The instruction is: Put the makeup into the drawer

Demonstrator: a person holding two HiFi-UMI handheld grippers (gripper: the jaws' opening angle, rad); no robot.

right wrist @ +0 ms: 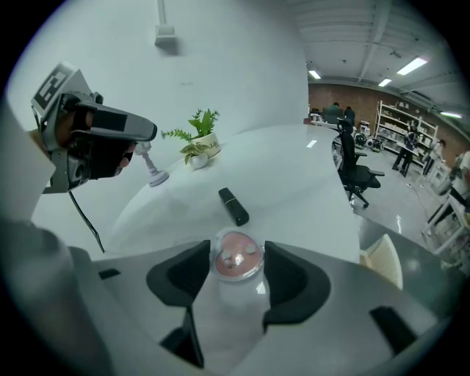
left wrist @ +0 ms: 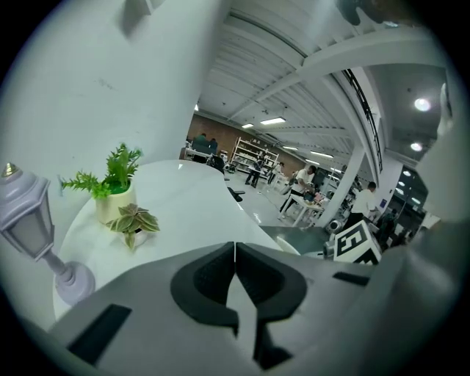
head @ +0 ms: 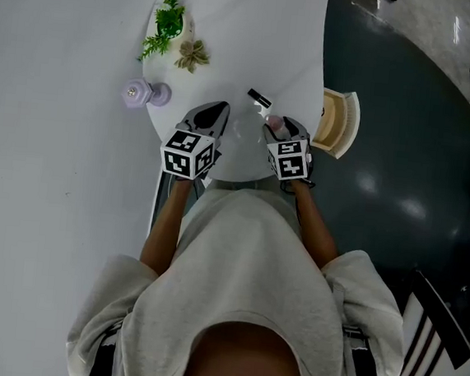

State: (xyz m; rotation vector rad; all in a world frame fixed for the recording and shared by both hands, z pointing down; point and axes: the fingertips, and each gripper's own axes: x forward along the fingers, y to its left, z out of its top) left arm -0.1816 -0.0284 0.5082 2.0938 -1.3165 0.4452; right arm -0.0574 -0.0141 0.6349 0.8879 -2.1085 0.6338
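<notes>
Near table edge [head: 318, 59], right claw [right wrist: 236, 253] clamped on pink compact [right wrist: 236, 266] — left claw [left wrist: 235, 253] together.

Right gripper [right wrist: 236, 254]: jaws pressed on both sides of a round pink compact [right wrist: 236, 261]. Black tube [right wrist: 233, 206] lies just beyond on white table [right wrist: 294, 183]. Potted plants [right wrist: 200, 143] and small lamp [right wrist: 151, 169] farther back, left.

Legible text: none; the only printed marks are black-and-white square patterns on the marker cube [head: 189, 154] of the left tool [head: 211, 113] and the marker cube [head: 290, 159] of the right tool [head: 275, 129], too coded to read as letters or numbers.
</notes>
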